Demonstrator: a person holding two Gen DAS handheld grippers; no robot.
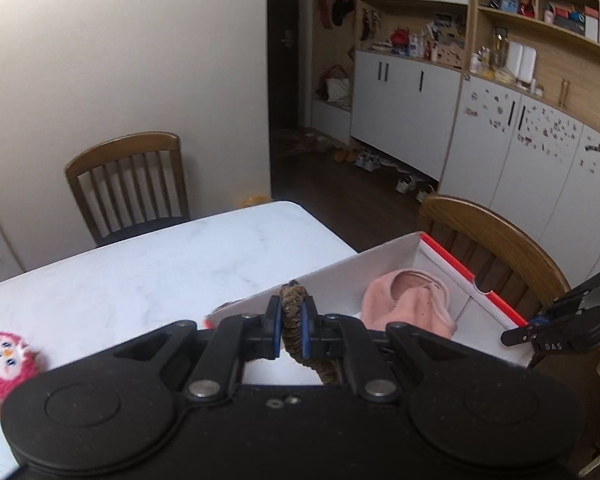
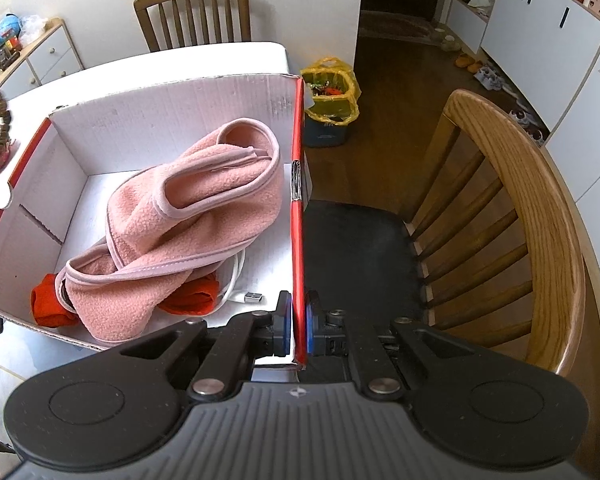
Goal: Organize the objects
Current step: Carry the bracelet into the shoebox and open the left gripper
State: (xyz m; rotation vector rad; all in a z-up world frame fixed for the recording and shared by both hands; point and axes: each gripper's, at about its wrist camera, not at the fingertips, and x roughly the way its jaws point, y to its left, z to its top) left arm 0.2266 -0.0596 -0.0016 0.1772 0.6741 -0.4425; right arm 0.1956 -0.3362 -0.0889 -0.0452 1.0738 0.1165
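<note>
Pinching a brown braided cord (image 1: 293, 322), the left gripper (image 1: 292, 330) hangs beside the red-edged box (image 2: 172, 108); the right gripper (image 2: 299, 330) clamps the box's wall, pink fleece (image 2: 188, 216) inside.

The table (image 1: 148, 264) is seen as a white, faintly marbled slab with a rounded far corner. An open cardboard box (image 2: 172, 100), white inside and red along its rim, is being carried near the table's right edge, with its right wall lying at or just past that edge above a chair seat. A pink knitted toy (image 1: 4, 360) with a white face is lying directly on the table near its left side, well apart from the box in the left wrist view. The rest of the tabletop around them is showing only bare marbled surface; its near part is being hidden by the tool bodies.
</note>
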